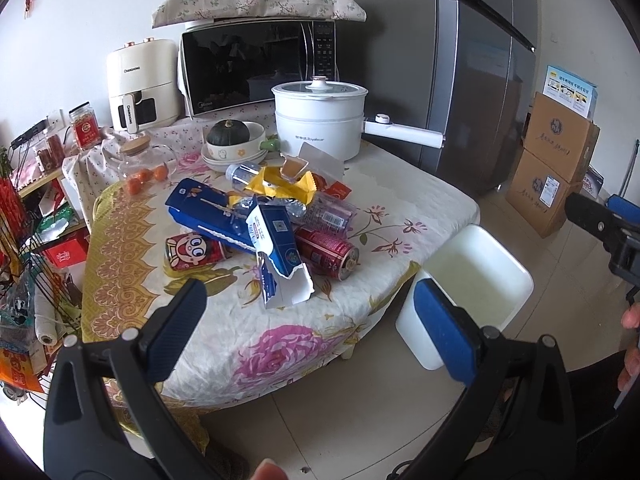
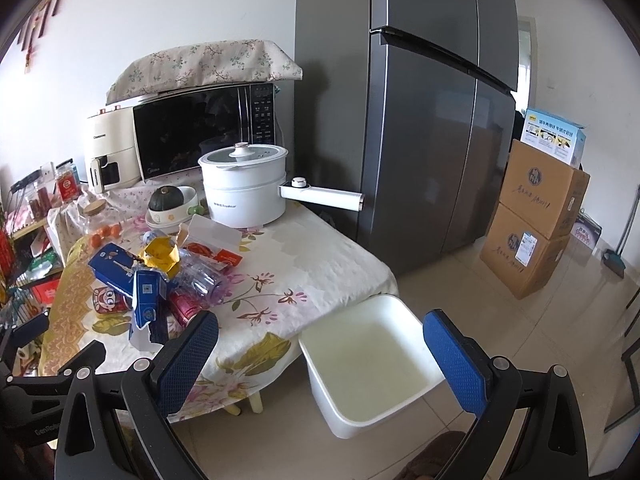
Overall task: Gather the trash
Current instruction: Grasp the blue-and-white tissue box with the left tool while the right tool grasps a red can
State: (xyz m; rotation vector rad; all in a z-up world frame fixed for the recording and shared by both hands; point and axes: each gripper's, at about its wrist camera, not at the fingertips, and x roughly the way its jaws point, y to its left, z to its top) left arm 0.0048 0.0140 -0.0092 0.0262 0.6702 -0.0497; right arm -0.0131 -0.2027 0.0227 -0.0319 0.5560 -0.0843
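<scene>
A pile of trash lies on the floral tablecloth: a torn blue carton, a longer blue box, a red cartoon can, a dark red can, a yellow wrapper and crushed clear bottles. The pile also shows in the right wrist view. A white bin stands on the floor at the table's right corner and holds nothing. My left gripper is open and empty, in front of the pile. My right gripper is open and empty above the bin's near side.
A white electric pot, a bowl stack with a green squash, a glass jar, a microwave and an air fryer stand behind the pile. A grey fridge and stacked cardboard boxes are to the right.
</scene>
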